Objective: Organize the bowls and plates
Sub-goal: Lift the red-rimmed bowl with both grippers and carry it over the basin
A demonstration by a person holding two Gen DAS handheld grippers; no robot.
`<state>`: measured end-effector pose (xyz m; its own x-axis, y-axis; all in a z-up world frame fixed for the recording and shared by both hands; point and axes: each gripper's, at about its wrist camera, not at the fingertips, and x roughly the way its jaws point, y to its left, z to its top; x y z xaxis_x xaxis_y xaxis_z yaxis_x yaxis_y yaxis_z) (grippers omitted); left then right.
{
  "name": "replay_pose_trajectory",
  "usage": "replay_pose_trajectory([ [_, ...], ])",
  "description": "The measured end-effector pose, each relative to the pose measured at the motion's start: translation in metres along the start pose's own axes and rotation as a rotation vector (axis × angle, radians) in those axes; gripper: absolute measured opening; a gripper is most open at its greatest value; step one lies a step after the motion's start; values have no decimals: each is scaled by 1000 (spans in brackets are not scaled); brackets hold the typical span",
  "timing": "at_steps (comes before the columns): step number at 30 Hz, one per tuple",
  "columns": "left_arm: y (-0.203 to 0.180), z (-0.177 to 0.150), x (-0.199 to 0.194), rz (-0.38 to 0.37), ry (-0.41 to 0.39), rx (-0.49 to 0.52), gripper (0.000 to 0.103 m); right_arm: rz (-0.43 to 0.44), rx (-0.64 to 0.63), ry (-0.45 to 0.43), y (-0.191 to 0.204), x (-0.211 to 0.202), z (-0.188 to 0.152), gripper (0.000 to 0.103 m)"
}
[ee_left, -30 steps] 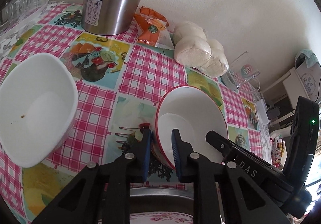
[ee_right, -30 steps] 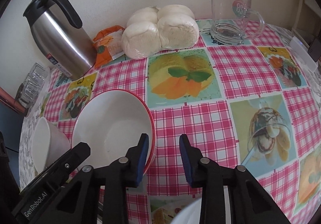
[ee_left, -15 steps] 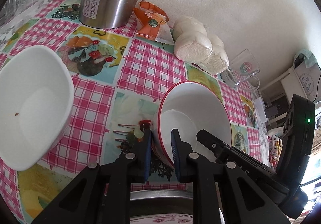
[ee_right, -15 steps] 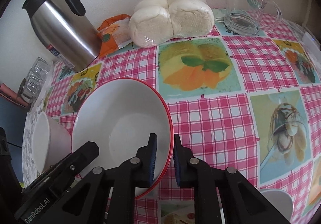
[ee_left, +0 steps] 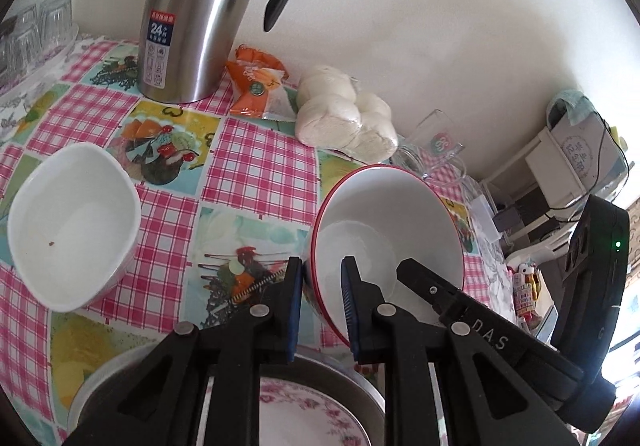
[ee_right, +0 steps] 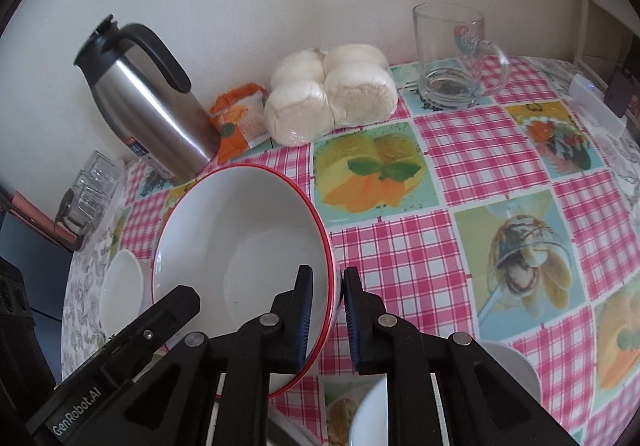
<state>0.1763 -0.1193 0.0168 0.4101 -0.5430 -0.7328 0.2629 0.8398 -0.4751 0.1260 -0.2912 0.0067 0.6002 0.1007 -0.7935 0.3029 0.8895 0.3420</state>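
Left wrist view: the left gripper (ee_left: 320,300) is clamped on the near rim of the red-rimmed bowl (ee_left: 400,222), one finger outside the wall and one inside, and the bowl is tilted with its opening turned toward the camera. The right gripper (ee_right: 324,312) pinches the opposite side of the same bowl (ee_right: 240,246) in the same way, one pad inside and one outside (so both tools hold one dish between them). Whether the bowl's foot touches the bench (ee_left: 256,162) cannot be told from either view.

To the left of it on the checked cloth sits a plain white bowl (ee_left: 72,222), well apart from the held one, with a small dark speck inside. Directly below the left gripper lies a floral plate (ee_left: 304,418) inside a metal basin (ee_left: 100,382). In the right wrist view another white dish (ee_right: 508,370) shows at the lower edge, partly hidden by the gripper.

Along the wall stand a steel thermos jug (ee_left: 192,18), an orange snack packet (ee_left: 256,86), a bag of white buns (ee_right: 332,94) and a glass mug (ee_right: 452,54). A cluster of small glasses (ee_left: 32,26) sits at the far left corner.
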Motion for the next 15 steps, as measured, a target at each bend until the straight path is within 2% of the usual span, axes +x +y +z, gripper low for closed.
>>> replay_pose_trajectory([
  [5, -4, -8, -19, -42, 5, -23, 20, 18, 35, -26, -5, -27, -8, 17],
  [8, -10, -13, -32, -47, 7, -2, 20, 38, 55, -36, -8, -44, -14, 17],
  [15, -15, -27, -67, -67, -25, 7, 20, 71, 68, -59, -5, -79, -32, 17],
])
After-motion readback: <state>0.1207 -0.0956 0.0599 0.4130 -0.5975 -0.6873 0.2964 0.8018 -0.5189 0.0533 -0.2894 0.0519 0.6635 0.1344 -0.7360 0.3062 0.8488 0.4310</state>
